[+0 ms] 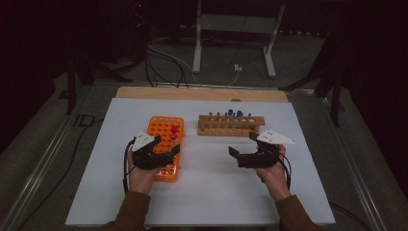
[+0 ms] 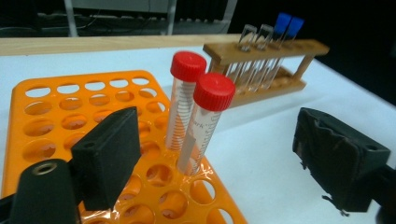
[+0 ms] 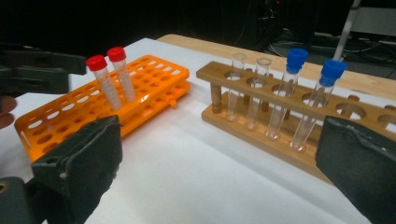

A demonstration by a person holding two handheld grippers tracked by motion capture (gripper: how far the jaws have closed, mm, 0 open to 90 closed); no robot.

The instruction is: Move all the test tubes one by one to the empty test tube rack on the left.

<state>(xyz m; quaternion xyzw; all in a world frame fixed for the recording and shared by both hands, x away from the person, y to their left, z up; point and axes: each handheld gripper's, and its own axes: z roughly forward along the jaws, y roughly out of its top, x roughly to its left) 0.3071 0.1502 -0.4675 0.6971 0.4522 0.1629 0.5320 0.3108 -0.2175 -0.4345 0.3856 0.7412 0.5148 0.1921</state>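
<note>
An orange rack lies left of centre on the white board, with two red-capped tubes upright in it. In the left gripper view these red-capped tubes rise between the jaws, slightly ahead of them. My left gripper hovers open over the orange rack and holds nothing. A wooden rack behind centre carries two blue-capped tubes and two uncapped clear tubes. In front of it my right gripper is open and empty. The left gripper and right gripper both show wide-apart jaws.
The white board rests on a wooden table. Beyond the table are cables and the white legs of a stand on a dark floor. A dark rail runs along the left side.
</note>
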